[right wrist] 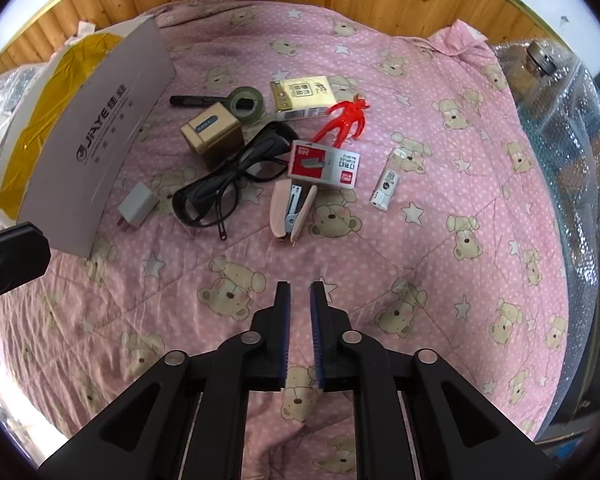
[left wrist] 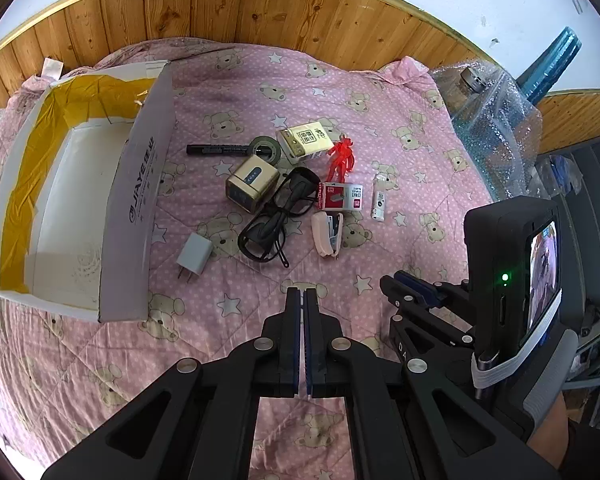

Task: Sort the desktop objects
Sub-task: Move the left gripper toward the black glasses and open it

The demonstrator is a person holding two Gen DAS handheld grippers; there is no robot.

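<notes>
Two hand-held grippers, left (left wrist: pixel 303 292) together and right (right wrist: pixel 300 286) slightly apart, hover empty before clutter heaped beside the open box (left wrist: pixel 136 184) awaiting sorting

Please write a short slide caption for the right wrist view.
Right gripper open above pink quilt, facing cluttered glasses, stapler and cardboard box.
</notes>
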